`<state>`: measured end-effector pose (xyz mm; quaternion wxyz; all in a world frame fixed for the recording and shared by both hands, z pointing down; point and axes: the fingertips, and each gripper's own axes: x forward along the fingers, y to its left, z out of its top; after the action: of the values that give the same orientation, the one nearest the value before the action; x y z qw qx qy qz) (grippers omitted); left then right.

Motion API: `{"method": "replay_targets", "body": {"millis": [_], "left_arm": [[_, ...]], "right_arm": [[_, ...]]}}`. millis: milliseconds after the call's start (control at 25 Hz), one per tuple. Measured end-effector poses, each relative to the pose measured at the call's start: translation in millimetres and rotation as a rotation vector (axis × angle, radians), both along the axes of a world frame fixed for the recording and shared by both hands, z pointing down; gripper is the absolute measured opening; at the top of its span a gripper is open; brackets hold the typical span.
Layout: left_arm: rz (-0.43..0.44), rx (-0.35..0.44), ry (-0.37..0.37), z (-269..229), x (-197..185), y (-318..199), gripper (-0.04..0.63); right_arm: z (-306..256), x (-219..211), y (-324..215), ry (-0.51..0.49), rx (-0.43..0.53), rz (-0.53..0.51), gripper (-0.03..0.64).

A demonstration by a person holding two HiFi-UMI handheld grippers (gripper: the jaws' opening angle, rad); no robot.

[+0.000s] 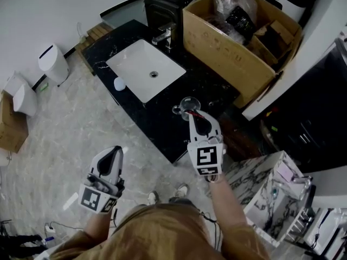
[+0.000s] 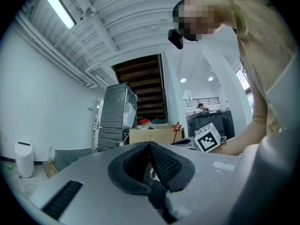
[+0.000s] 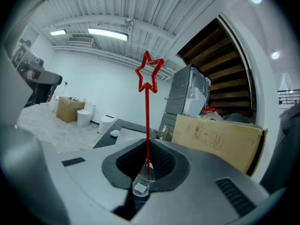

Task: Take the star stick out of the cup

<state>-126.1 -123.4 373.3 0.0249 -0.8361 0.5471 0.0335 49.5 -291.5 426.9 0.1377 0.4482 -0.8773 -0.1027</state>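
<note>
The right tongs [image 3: 147, 146] pinch the red star stick [image 3: 148, 121], which stands straight up in the middle of the frame. Its low tip is at the clear cup [image 3: 140, 185] on the black table [image 1: 162, 121]. The left tongs [image 2: 150, 146] are pressed together, holding nothing.

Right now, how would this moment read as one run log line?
right gripper: shut on star stick | cup: on counter, under jaws | left gripper: shut, empty, held aside
</note>
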Motion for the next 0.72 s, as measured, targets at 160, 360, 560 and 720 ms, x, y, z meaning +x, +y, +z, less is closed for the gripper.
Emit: {"method": "replay_targets", "body": {"millis": [160, 360, 560, 720], "left_arm": [[0.013, 0.003, 0.008, -1.5, 6.6, 3.2, 0.001], [0.032, 0.011, 0.011, -3.0, 12.6, 6.9, 0.0], [0.05, 0.014, 0.013, -1.7, 20.5, 10.8, 0.0], [0.067, 0.012, 0.016, -3.1, 22.8, 14.1, 0.002]], "right_arm": [[-2.5, 5.9, 7.2, -0.001, 0.01, 0.009, 0.012], [-12.4, 13.1, 15.9, -0.016, 0.025, 0.024, 0.012], [-21.2, 18.8, 28.1, -0.03, 0.04, 0.03, 0.012], [-24.2, 22.8, 36.4, -0.024, 0.045, 0.047, 0.012]]}}
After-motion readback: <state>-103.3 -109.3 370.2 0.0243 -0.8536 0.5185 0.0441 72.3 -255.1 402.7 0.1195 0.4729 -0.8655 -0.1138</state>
